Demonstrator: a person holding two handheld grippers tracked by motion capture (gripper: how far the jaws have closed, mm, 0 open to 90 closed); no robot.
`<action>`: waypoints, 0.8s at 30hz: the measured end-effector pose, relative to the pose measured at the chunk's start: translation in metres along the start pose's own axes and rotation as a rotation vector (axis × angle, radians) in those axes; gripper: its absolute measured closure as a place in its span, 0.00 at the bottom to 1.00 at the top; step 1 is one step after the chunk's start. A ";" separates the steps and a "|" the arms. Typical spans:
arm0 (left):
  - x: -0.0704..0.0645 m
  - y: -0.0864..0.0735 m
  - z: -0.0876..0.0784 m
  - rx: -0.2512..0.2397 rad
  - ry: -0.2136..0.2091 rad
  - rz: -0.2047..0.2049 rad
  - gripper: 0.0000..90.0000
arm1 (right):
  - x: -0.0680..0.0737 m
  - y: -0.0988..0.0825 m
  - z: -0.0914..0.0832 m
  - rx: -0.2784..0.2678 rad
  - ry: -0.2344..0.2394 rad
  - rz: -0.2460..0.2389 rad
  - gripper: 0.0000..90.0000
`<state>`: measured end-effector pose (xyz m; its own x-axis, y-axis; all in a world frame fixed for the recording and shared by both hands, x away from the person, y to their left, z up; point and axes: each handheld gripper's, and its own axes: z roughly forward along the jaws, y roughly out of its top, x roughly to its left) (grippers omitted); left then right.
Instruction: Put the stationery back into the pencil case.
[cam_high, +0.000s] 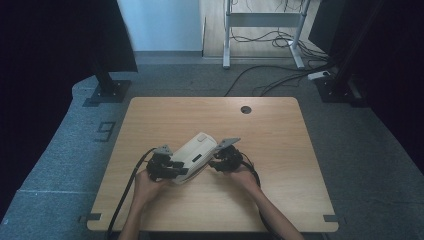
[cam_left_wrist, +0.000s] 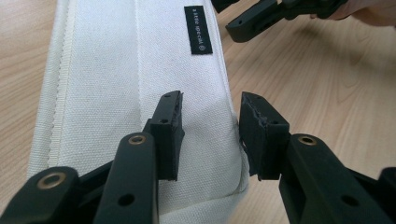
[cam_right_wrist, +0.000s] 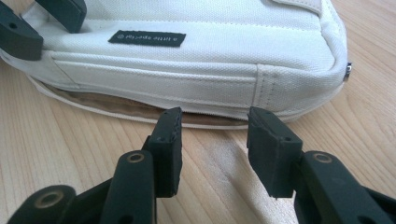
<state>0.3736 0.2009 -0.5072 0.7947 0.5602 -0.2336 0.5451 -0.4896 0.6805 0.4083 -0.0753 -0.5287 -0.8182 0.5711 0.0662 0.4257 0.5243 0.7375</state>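
**White canvas pouch between two grippers**

The white canvas pouch (cam_high: 194, 153) lies near the wooden counter's (cam_high: 280, 150) centre. At its seven o'clock, the left gripper (cam_left_wrist: 211, 133) straddles a corner, jaws apart, seemingly not pinching. At four o'clock, the right gripper (cam_right_wrist: 214, 140) gapes beside the zipper edge.

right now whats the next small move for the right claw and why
Probably ease the right claw forward to the white pouch's lower edge. Its jaws stand open just short of the seam, gripping nothing, with bare table under them. The left claw straddles the pouch's near corner, jaws not visibly pressing, so neither seems to hold it yet.
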 end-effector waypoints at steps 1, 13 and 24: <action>0.000 0.000 0.000 -0.002 0.004 0.004 0.67 | 0.000 0.000 0.000 0.000 -0.001 -0.002 0.59; -0.001 0.001 0.003 -0.011 0.029 0.007 0.52 | -0.005 -0.004 -0.008 -0.004 -0.014 0.011 0.50; -0.005 0.003 -0.006 -0.030 0.050 0.013 0.32 | -0.006 -0.008 -0.027 -0.018 -0.031 -0.009 0.32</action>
<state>0.3695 0.2008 -0.5000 0.7869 0.5870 -0.1903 0.5262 -0.4772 0.7038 0.3997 -0.0995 -0.5168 -0.8092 0.5862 0.0387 0.4113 0.5182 0.7499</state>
